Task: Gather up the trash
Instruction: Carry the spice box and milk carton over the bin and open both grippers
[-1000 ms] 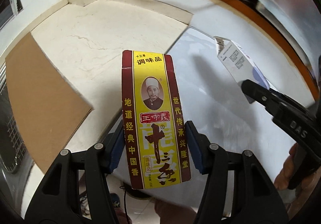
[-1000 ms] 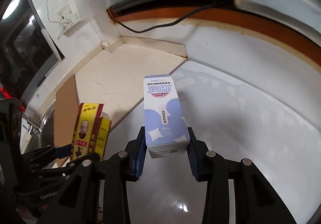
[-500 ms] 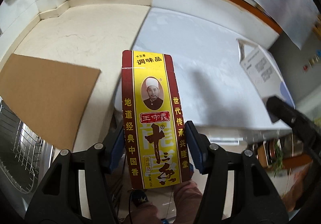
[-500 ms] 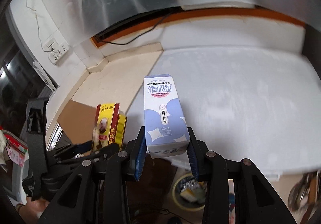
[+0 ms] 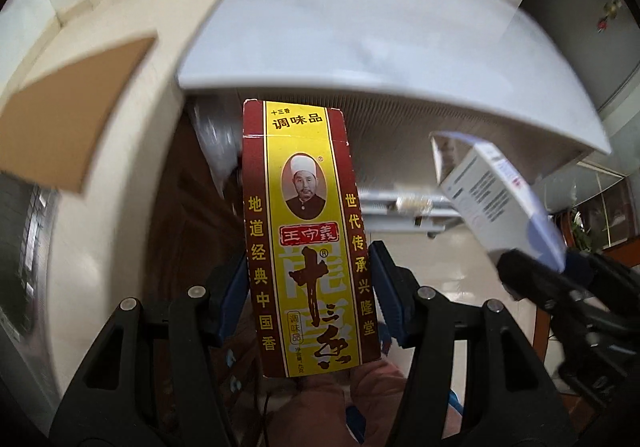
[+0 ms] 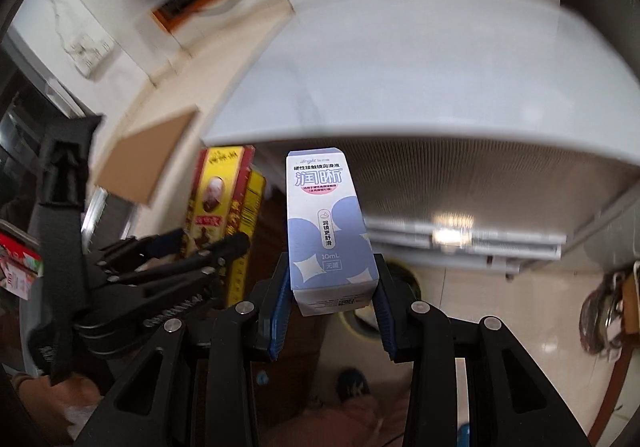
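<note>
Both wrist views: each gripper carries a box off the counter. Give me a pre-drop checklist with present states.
1. Left gripper clamped on the tall yellow-and-maroon cardboard spice box: ok, blue pads press both sides.
2. Right gripper clamped on the small white-and-lavender cardboard eye-drop box: ok.
3. Boxes apart from each other: ok, a gap shows in the right wrist view.
4. Both boxes past the white countertop edge: ok, floor lies behind them.
5. Round bin under the eye-drop box: cannot tell, mostly hidden by the right gripper.
6. Bin under the spice box: cannot tell.
</note>
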`<state>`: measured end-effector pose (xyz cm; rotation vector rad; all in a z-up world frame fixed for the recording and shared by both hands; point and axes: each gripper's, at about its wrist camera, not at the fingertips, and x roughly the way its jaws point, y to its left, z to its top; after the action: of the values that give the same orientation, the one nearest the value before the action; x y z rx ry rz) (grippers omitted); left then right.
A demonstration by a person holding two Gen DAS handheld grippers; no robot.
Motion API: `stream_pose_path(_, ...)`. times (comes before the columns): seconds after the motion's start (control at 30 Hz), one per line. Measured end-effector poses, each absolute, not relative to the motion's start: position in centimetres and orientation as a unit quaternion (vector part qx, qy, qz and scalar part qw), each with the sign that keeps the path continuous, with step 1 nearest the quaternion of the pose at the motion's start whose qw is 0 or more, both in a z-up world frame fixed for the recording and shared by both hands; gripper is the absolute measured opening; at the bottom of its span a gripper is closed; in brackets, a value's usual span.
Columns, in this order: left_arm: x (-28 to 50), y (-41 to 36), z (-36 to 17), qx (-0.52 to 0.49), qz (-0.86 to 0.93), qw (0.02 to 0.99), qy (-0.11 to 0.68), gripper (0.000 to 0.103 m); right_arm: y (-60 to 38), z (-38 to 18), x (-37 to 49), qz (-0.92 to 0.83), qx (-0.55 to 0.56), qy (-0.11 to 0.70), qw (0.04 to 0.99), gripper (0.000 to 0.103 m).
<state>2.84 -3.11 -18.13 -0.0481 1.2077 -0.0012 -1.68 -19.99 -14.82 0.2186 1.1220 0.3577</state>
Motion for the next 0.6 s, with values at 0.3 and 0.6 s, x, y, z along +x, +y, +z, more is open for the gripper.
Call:
stream_pose_path(0.3, 1.2, -3.6, -32.5, -0.064, 0.024, 0.775, 0.628, 0.054, -20.9, -32.2, -2.2, 0.167, 0.08, 0.616, 0.766, 0.037)
stream_pose_path(0.6, 3.3, -3.1, -46.7, -0.07, 0.036, 0.752, 0.655, 0.056, -17.8, -49.6, 0.6, 0.165, 0.054, 0.665, 0.726, 0.037)
